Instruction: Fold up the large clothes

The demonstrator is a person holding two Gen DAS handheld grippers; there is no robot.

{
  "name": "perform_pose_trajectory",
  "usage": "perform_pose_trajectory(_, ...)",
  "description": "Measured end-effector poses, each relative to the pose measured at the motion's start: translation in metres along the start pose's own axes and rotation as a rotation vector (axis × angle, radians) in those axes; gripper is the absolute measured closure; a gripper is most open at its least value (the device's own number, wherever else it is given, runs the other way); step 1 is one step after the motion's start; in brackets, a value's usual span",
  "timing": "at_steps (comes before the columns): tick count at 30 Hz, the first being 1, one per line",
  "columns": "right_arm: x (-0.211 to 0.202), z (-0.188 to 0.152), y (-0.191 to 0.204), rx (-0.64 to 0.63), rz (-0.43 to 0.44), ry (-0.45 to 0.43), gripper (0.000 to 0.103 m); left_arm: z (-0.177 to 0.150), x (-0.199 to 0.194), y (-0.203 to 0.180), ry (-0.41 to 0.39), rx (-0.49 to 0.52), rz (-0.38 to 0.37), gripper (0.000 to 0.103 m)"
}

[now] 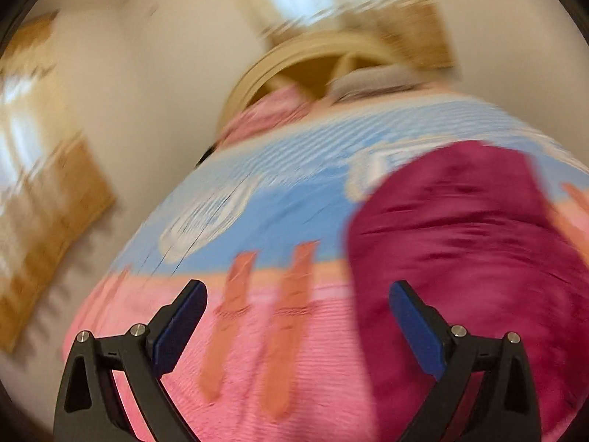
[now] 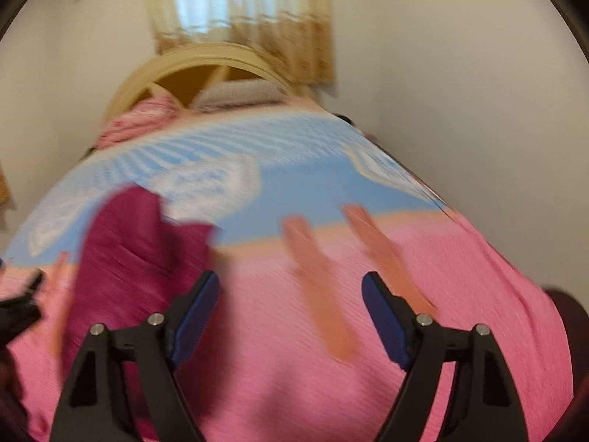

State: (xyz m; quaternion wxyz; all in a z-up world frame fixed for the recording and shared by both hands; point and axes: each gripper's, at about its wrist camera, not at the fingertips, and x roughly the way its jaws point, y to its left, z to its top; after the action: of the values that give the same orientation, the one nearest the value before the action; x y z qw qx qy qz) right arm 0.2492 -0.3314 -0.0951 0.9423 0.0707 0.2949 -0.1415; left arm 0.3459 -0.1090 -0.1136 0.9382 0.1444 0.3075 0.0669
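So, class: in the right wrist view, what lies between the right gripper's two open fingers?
Only the pink part of the bedspread, with no cloth caught. The magenta garment lies off to the left of the right gripper.

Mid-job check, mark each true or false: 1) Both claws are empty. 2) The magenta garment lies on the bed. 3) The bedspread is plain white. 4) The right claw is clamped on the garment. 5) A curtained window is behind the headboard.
1) True: the left claw and the right claw both stand open with nothing between the pads.
2) True: the magenta garment lies on the bed, on the bedspread.
3) False: the bedspread is blue and white at the far end, pink near the claws.
4) False: the right claw is open over bare pink bedspread; the garment lies off to its left.
5) True: a curtained window sits above the headboard.
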Motion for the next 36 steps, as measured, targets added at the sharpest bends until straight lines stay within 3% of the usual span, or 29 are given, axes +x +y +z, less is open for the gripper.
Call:
perform_pose_trajectory(6, 0.040, 0.046, 0.106, -0.024, 0.101, 0.039, 0.029, 0.009, 0.040, 0.015, 0.084, -0.105, 0.006, 0.003)
perform_pose_trajectory(10, 0.074, 0.046, 0.140, -0.020, 0.137, 0.045, 0.035, 0.013, 0.048, 0.010, 0.090, -0.120, -0.020, 0.003)
perform_pose_trajectory(14, 0.107, 0.023, 0.135, -0.024, 0.141, 0.077, 0.036, 0.019, 0.053, -0.006, 0.081, -0.117, -0.065, 0.003)
perform_pose_trajectory(22, 0.127, -0.028, 0.079, 0.067, 0.098, 0.174, 0.036, 0.021, 0.065, -0.055, 0.067, -0.051, -0.120, 0.003)
perform_pose_trajectory(29, 0.128, -0.060, 0.062, 0.139, 0.110, 0.167, 0.036, 0.013, 0.071, -0.087, 0.041, 0.023, -0.105, 0.003)
perform_pose_trajectory(36, 0.123, -0.077, 0.062, 0.181, 0.119, 0.144, 0.036, 0.007, 0.084, -0.093, 0.057, 0.037, -0.114, 0.003)
